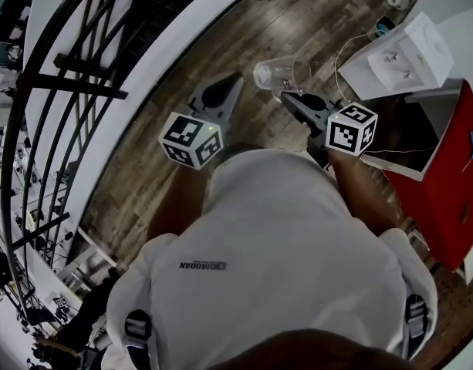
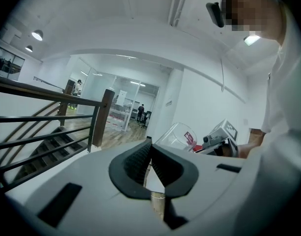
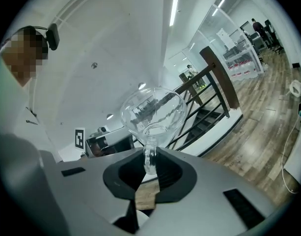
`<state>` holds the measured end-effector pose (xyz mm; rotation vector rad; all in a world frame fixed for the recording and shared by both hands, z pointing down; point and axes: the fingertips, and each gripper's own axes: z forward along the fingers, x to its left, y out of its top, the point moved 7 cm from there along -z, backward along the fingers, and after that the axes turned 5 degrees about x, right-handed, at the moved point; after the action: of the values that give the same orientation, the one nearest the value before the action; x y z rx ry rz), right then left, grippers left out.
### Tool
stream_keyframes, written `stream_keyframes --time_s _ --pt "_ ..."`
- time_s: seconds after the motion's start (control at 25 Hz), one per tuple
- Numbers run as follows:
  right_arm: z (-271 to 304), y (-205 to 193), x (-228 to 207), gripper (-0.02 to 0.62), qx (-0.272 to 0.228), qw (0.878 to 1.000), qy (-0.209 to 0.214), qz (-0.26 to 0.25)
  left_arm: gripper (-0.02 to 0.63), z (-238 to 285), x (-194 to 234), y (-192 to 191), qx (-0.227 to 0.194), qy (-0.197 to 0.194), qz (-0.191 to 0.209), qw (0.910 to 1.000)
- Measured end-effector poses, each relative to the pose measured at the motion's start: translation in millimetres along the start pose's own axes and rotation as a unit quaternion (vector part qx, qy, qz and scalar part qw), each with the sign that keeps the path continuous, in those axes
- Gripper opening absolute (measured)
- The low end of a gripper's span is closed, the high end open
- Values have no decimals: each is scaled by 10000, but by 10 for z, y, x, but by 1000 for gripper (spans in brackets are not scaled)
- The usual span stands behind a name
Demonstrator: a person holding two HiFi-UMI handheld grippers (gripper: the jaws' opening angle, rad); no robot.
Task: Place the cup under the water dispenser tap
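A clear glass cup with a handle hangs tilted over the wooden floor. My right gripper is shut on its handle. In the right gripper view the cup's bowl rises beyond the jaws of the right gripper, and its handle is pinched between the pads. The white water dispenser stands to the upper right on a red cabinet, apart from the cup. My left gripper is level beside the right one, shut and holding nothing. In the left gripper view the cup shows past the left gripper.
A black stair railing and a white ledge run along the left. Thin cables lie on the wooden floor near the dispenser. The person's white shirt fills the lower head view.
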<state>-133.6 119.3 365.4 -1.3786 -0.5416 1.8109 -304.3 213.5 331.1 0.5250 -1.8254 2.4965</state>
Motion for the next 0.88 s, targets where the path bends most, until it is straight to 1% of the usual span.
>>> stream_keyframes --time_s 0.16,0.4,0.72,0.88 --pt "-236 -84 -45 43 -146 9999 -78 39 -3 130 -191 -22 57 -140 80 9999" --pt "-714 -305 -220 43 -356 9990 -243 139 -3 396 -603 -135 141 -332 221 9991" --pt "-923 -364 -169 43 -500 9970 -532 241 -3 485 -738 -118 230 -645 257 9973" --pt "-1042 -415 -210 43 -595 9956 -664 291 -3 587 -835 -133 262 -817 308 9958"
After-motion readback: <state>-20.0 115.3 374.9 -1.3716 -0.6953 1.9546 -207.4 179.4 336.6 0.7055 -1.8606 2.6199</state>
